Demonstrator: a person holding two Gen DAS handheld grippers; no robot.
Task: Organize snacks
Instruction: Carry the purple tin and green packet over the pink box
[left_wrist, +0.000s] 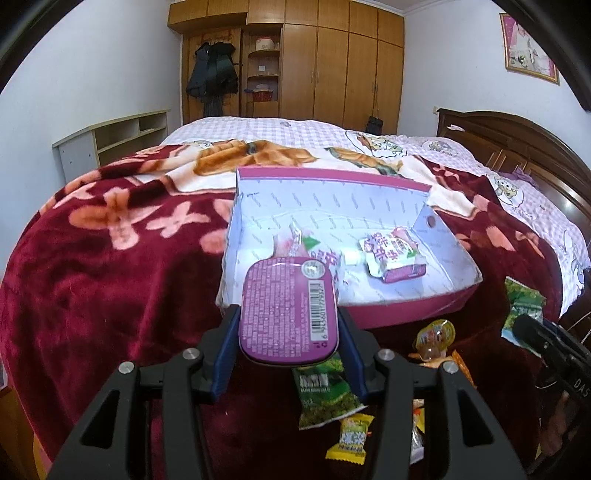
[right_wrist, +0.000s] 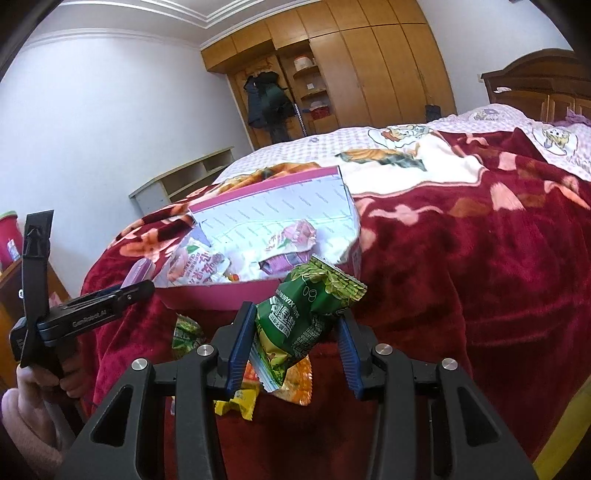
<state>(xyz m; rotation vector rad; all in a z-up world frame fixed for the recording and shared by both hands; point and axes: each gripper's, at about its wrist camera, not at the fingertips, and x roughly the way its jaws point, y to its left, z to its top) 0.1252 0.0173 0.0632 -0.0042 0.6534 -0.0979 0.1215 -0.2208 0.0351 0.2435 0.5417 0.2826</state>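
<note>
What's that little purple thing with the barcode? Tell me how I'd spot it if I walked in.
Start at the bed under the dark red flowered blanket, then find the open pink-sided cardboard box lying on it. Just in front of the box's near edge, the left gripper pinches a small purple tin. It is the only hard, rounded case with a barcode; everything nearby is a crinkly wrapper.

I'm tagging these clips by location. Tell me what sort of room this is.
A bedroom in a home. A bed with a wooden headboard fills the view, a tall wooden wardrobe lines the far wall, and dark coats hang beside it.
</note>
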